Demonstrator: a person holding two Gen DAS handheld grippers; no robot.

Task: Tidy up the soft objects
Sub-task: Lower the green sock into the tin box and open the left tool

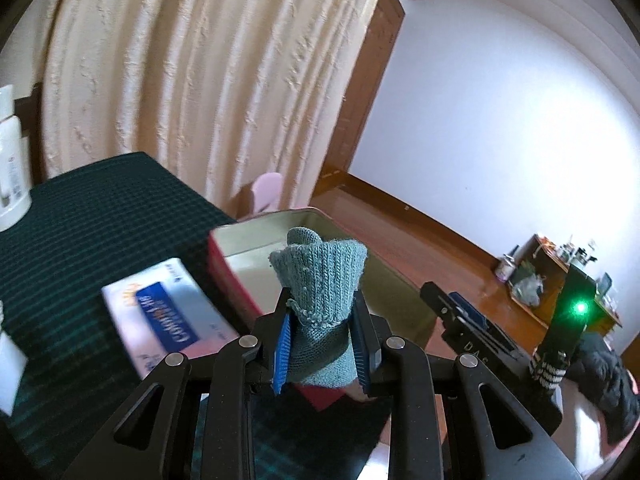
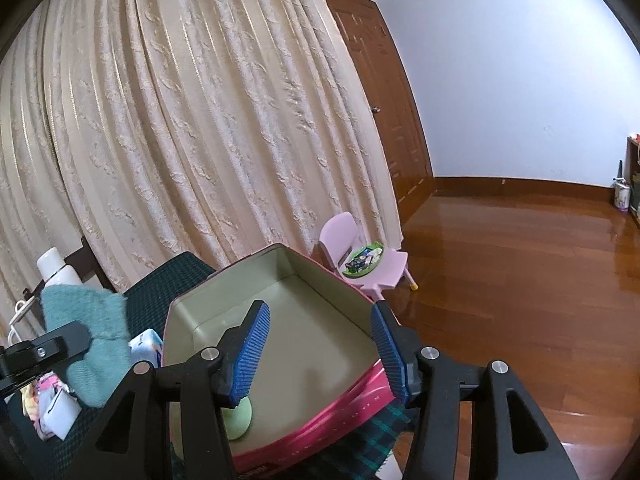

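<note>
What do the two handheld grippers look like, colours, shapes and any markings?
Both are matte black linkage frames with round silver pivot pins and triangular cut-outs. The left gripper and right gripper each carry two fingers faced with ribbed blue pads. Seen from the left camera, the right unit bears white letters and a green light. No cables or sleeves show.

Both pictures are round and bendy, with dark corners. Soft light fills the room. The wood floor [image 2: 520, 280] shines at the right. A green light [image 1: 580, 307] glares. The box [image 1: 168, 316] at lower left looks blurry.
</note>
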